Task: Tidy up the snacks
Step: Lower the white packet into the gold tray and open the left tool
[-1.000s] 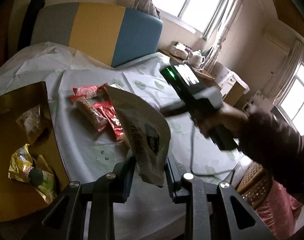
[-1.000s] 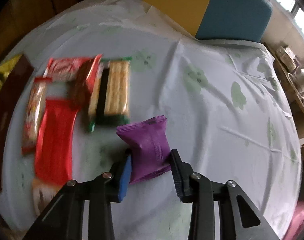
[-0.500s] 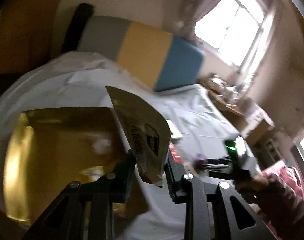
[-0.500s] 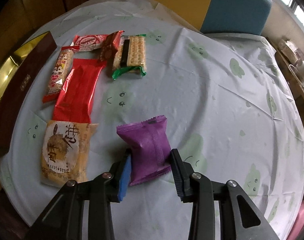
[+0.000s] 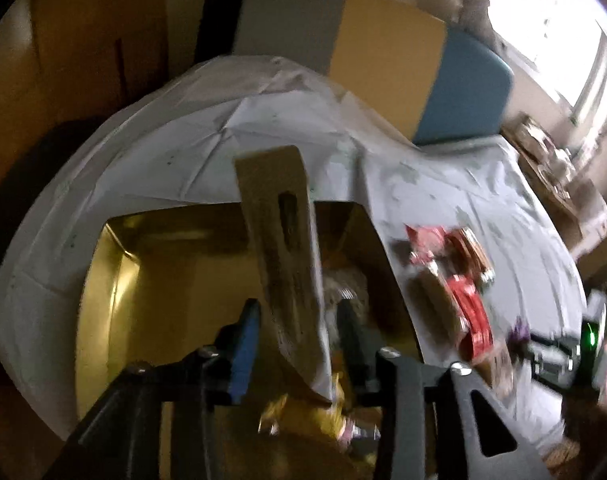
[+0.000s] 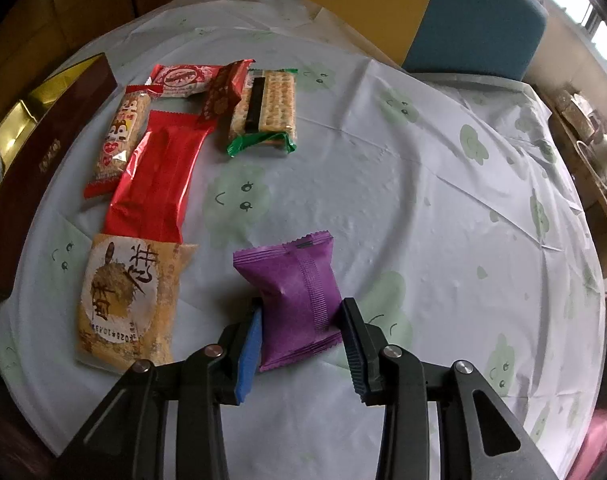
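The left gripper [image 5: 293,344] hangs over the gold-lined box [image 5: 103,300] with a tan snack packet [image 5: 287,264] standing upright between its fingers; the jaws look spread wider than the packet, with a gap visible on each side, so the packet appears to be let go or nearly so, though motion blur makes contact hard to judge. To do this step well, the packet should drop into the open gold area of the box rather than onto the yellow wrappers [image 5: 303,420] already lying near the gripper's end, and the gripper should lift straight away so its fingers do not drag the packet out again. The right gripper [image 6: 301,338] is clamped on a purple packet [image 6: 293,292], held above the surface [image 6: 423,200] and apart from the other snacks. It should wait clear of the box until the left one is out. Left on the surface are a durian-print packet [image 6: 127,304], a red wrapper [image 6: 155,184], a striped bar [image 6: 119,144], a red-and-white packet [image 6: 183,79], a dark red packet [image 6: 223,92] and green-edged crackers [image 6: 265,114], all beside the box's brown wall [image 6: 43,160].
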Tool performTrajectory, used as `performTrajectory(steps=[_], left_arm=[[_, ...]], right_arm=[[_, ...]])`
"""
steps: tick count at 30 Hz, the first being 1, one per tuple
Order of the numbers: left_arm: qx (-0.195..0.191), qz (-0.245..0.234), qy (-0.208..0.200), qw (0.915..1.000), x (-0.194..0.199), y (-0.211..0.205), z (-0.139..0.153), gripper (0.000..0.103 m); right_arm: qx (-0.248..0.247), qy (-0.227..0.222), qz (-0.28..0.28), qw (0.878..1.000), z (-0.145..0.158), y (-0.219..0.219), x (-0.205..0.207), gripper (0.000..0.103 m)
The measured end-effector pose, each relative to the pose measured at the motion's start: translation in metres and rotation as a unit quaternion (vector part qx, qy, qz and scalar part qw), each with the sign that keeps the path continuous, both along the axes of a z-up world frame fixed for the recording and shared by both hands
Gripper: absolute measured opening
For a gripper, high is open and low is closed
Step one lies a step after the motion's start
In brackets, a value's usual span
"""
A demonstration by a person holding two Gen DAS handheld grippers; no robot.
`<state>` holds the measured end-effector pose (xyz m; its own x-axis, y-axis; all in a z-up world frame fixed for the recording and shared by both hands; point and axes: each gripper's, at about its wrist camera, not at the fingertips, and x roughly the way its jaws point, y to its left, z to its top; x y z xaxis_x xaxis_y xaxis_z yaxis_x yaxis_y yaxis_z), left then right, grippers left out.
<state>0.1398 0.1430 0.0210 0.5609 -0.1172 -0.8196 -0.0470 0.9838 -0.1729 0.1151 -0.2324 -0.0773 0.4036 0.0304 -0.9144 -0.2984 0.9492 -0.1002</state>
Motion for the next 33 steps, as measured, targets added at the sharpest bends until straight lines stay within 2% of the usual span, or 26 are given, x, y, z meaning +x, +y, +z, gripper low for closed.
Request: performTrajectory(steps=[4,9,20,33], left_arm=[[-0.023,0.014,-0.012,0.9996,0.002,0.002,-0.002,0.050],[-0.028,0.026,-0.013,0.9992,-0.014,0.003,-0.007,0.050],[-0.013,0.029,-0.022,0.9993,-0.069,-0.030,-0.016,0.050],[0.013,-0.003,-0.038,0.9992,-0.093,-0.057,-0.013,0.050]], right_arm=[[0.000,0.000,-0.001,1.000,0.000,-0.001,0.000,0.039],[-0.006,-0.001,0.003,1.000,-0.001,0.000,0.000,0.039],[-0.023,-0.005,0.015,1.000,-0.003,0.002,0.000,0.039],[-0.026,-0.012,0.011,1.000,-0.002,0.002,-0.003,0.039]])
